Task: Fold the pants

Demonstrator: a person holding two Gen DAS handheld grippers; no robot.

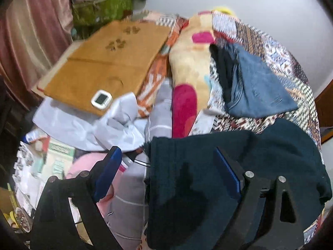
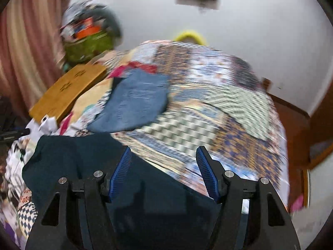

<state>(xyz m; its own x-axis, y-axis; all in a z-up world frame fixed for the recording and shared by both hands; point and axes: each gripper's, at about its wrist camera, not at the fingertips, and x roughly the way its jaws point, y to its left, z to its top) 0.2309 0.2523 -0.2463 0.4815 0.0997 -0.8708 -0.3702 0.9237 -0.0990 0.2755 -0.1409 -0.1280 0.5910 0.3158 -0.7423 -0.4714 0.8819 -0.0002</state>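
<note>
The dark teal pants (image 1: 239, 166) lie spread on the near part of the bed, directly under and between the fingers of the left claw (image 1: 168, 162). That claw stands wide apart, holding nothing: its left finger hangs past the pants' left edge over a grey garment (image 1: 129, 191), while its right finger sits above the dark cloth. Whether that finger touches the fabric cannot be told.

In the right wrist view the same pants (image 2: 87, 162) fill the lower left, and the right claw (image 2: 163, 156) is also spread wide with nothing between its blue pads (image 2: 122, 170). The pants' upper edge runs diagonally under this claw, so the left pad is over the dark cloth and the right one over the patchwork bedspread (image 2: 218, 112). This view is blurred by motion.

Beyond the pants, a folded pair of blue jeans (image 1: 260, 87) rests on the bedspread (image 1: 276, 48), well apart from both claws, with a black garment (image 1: 222, 66) just beside it. Left of the jeans lies a cream blanket with pink patches (image 1: 191, 66), then a brown cardboard box (image 1: 108, 62) with paw prints, carrying a small white timer (image 1: 101, 99) near its front edge. A pale lilac cloth (image 1: 83, 125) is crumpled below the box. A pink striped curtain (image 1: 27, 41) hangs at left, a green basket (image 1: 102, 8) of clutter stands behind the box, and a plain white wall (image 1: 270, 4) closes the room.
</note>
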